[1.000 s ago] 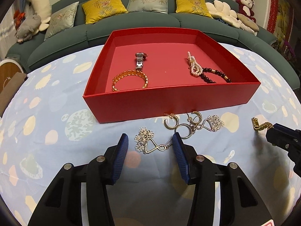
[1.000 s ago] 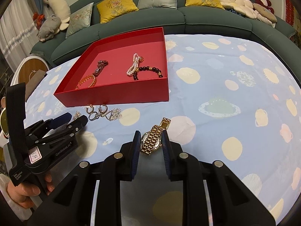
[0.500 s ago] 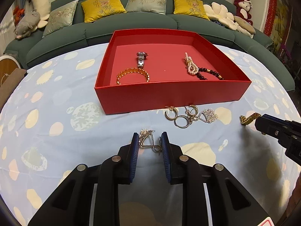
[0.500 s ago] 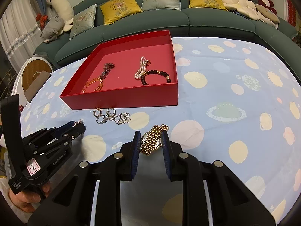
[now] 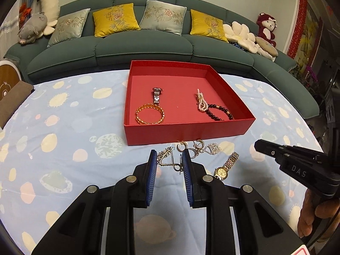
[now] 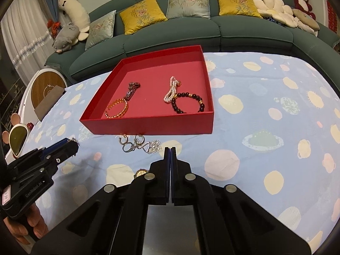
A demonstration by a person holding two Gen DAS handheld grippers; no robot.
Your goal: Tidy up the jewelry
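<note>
Red cardboard box [image 5: 187, 130] is the landmark; it sits on the blue spotted tablecloth [image 5: 63, 114] in front of a green sofa [image 5: 148, 46].

Inside the box, four pieces:
- gold chain bracelet [image 5: 150, 114], near-left corner;
- silver watch [image 5: 157, 95], just behind the bracelet and touching or nearly touching it;
- pink pearl bracelet [image 5: 201, 102], right of centre;
- dark bead bracelet [image 5: 218, 112], near-right corner, overlapping the pearl one.

Outside the box, on the cloth just in front of its near wall:
- tangle of silver hoop earrings and a rhinestone drop earring [image 6: 141, 144], lying close to the wall;
- gold watch [image 5: 226, 166], a little farther out from the wall, toward the right; in the right wrist view only its dial shows, beside the gripper body.

Left gripper [image 5: 169, 161]: jaws partly closed around a silver infinity-loop earring with a flower cluster [image 5: 167, 159]. The earring appears carried clear of the cloth, in front of the near wall; whether both pads truly press on it I cannot tell for certain.

Right gripper [image 6: 170, 155]: pads pressed fully together, nothing between them, hovering in front of the near wall beside the earring tangle.

Progress judgement: roughly half done. Four pieces stowed; the earring in transit needs placing in the box; earring tangle and gold watch remain.
</note>
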